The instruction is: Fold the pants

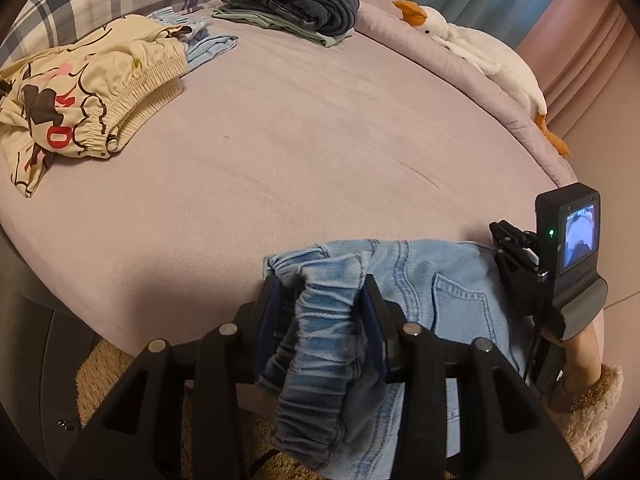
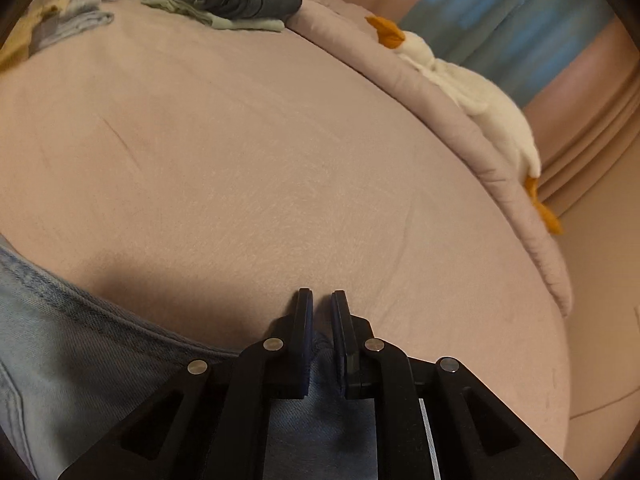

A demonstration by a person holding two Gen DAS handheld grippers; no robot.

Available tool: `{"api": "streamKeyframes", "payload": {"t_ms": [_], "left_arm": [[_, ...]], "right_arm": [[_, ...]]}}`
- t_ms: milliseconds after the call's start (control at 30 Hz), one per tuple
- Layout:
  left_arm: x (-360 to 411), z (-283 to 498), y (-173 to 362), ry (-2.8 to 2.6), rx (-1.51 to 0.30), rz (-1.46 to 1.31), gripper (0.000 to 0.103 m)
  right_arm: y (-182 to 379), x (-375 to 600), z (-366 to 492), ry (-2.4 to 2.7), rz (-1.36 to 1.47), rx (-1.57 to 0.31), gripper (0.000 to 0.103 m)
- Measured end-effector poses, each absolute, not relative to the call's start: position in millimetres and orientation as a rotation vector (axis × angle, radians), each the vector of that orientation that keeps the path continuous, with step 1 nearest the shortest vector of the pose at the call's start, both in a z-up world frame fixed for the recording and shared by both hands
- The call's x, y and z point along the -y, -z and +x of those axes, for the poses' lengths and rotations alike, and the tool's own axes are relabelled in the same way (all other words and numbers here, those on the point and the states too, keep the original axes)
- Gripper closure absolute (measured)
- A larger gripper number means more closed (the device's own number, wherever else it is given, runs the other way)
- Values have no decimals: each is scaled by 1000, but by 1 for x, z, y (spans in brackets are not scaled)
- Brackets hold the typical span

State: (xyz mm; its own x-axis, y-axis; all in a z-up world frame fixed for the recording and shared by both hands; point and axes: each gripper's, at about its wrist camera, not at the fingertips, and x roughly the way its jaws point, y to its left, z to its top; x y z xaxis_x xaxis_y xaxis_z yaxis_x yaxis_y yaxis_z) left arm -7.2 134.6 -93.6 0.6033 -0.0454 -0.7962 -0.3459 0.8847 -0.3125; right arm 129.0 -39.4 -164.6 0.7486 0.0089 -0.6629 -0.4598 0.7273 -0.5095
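Light blue jeans [image 1: 424,280] hang over the near edge of the pink bed [image 1: 300,140]. My left gripper [image 1: 324,284] is shut on their bunched elastic waistband, which drapes between and below the fingers. A back pocket shows to its right. My right gripper [image 2: 321,304] is shut on a fold of the same jeans [image 2: 80,340], whose denim stretches off to the left. The right gripper with its camera also shows in the left wrist view [image 1: 516,248], at the jeans' right edge.
A cream printed garment [image 1: 80,92] lies at the left of the bed. A folded dark and green clothes stack [image 1: 296,0] sits at the back, beside a light blue garment [image 1: 208,44]. A white plush goose [image 1: 480,52] lies along the right edge on a quilt.
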Motion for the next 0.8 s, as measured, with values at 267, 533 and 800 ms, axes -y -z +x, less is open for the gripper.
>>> {"api": "streamKeyframes", "payload": {"t_ms": [267,533,800], "left_arm": [[-134,-5,94,-192,-922,-452,61],[-133,-4,94,-202,-928,-444,61],[-130,-13,72,-240,-957,-435,58]], "right_arm": [[158,52,138,-317,-625,-726,90],[155,63,147,-353,-485,-788,90],[147,70,171,-422,-346,-848,90]]}}
